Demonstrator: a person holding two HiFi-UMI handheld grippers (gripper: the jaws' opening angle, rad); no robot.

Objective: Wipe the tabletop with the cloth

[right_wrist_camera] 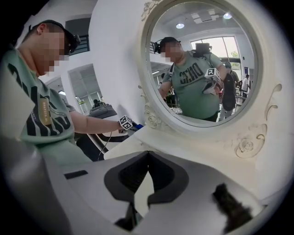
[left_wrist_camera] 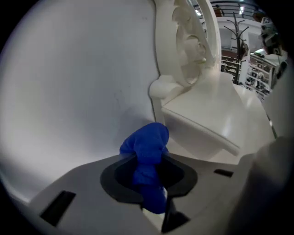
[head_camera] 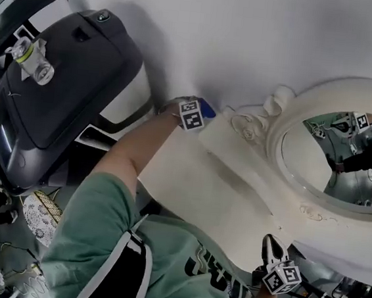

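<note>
Three cameras around one cream-white bench [head_camera: 202, 180] and its round carved-frame mirror [head_camera: 279, 145].
Head view looks steeply down; left gripper view sits low beside the bench's end, catching the mirror edge-on; right gripper view faces the mirror closely across the bench.

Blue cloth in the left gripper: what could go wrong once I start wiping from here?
1. The blue cloth is a bunched wad in the left gripper, so little fabric would meet the tabletop and the jaws might scrape it.
2. It sits at the corner beside the carved mirror frame, where a sweep could snag on the scrollwork.
</note>
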